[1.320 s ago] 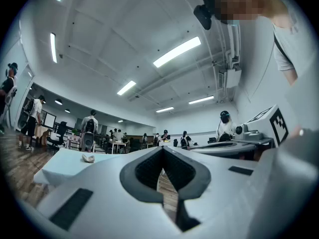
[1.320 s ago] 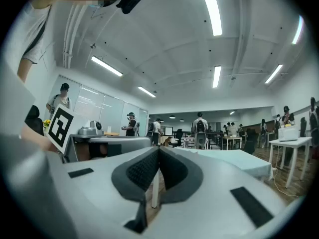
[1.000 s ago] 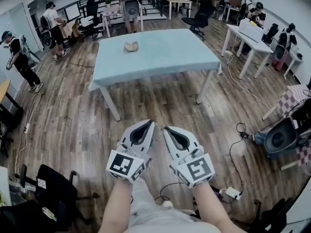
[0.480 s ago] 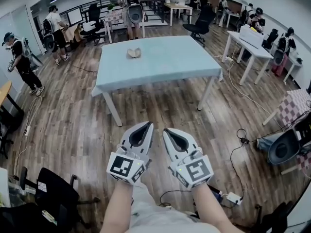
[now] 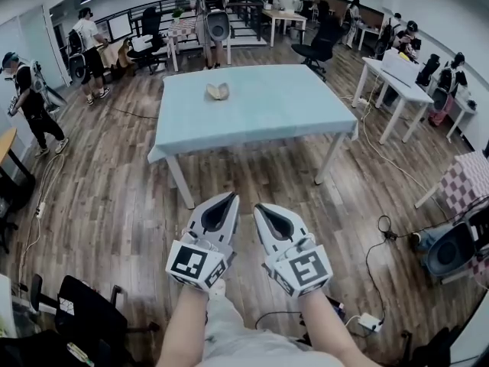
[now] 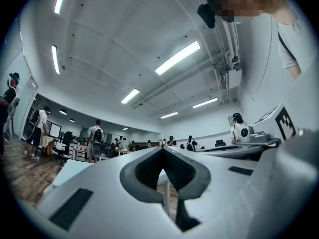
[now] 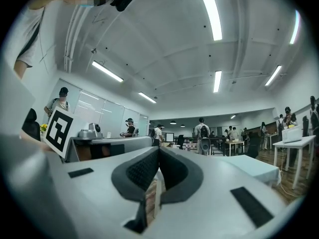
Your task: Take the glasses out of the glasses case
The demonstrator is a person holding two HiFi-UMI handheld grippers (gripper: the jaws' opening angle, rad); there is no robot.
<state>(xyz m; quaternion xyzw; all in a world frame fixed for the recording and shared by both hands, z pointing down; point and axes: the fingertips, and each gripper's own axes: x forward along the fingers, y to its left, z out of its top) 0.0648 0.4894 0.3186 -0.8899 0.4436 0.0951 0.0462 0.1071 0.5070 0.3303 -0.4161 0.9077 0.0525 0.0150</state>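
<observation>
**Open workroom: glasses case out of reach**

Glasses case [image 5: 218, 91] lies on the far side of the blue desk [image 5: 290, 109], well apart from both claws. Judged light, rigid and slippery: pin its shell and lift the glasses by the bridge. Left claw [image 5: 227, 198] and right claw [image 5: 263, 207] are closed and empty.

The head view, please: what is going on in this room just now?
A person holds a gripper in each hand, out in front over the wooden floor. The left gripper and the right gripper are both shut, with nothing between the jaws. Ahead stands a table with a pale blue cover, and on it lies a small beige thing, most likely the glasses case. Neither gripper has reached it, so the task is not yet begun. Other people stand further back.
</observation>
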